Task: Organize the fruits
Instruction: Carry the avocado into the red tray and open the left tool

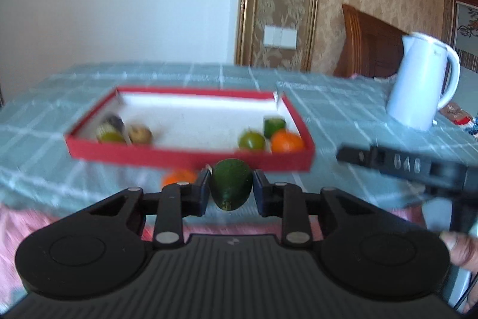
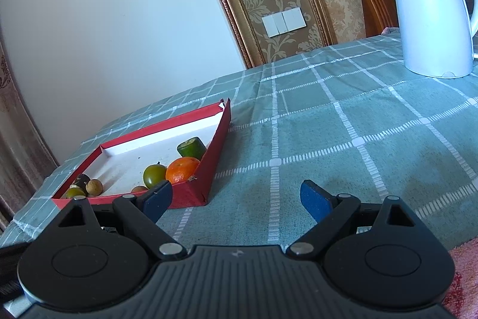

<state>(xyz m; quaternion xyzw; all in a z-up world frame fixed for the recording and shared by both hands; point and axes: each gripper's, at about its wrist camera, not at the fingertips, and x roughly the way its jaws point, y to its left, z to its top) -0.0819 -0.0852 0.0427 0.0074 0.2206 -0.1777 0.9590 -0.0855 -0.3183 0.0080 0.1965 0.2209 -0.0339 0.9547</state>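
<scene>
Avocado (image 1: 230,184) sits pinched between the left gripper (image 1: 230,187) pads, raised just before the red tray (image 1: 191,159)'s near wall. Carry it over that wall, lower, then release near the 2 green fruits. Right gripper (image 2: 236,201) hangs spread, holding nothing, beside the tray.

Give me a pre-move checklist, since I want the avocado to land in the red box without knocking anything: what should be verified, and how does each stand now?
1. Left tool shut on the avocado, both pads touching: ok.
2. Bare floor in the middle of the red box for a drop: ok.
3. Avocado high enough to pass the near wall: cannot tell.
4. Orange on the cloth before the box, close under the path: not ok.
5. Right tool open, holding nothing: ok.
6. Kettle well aside: ok.
</scene>
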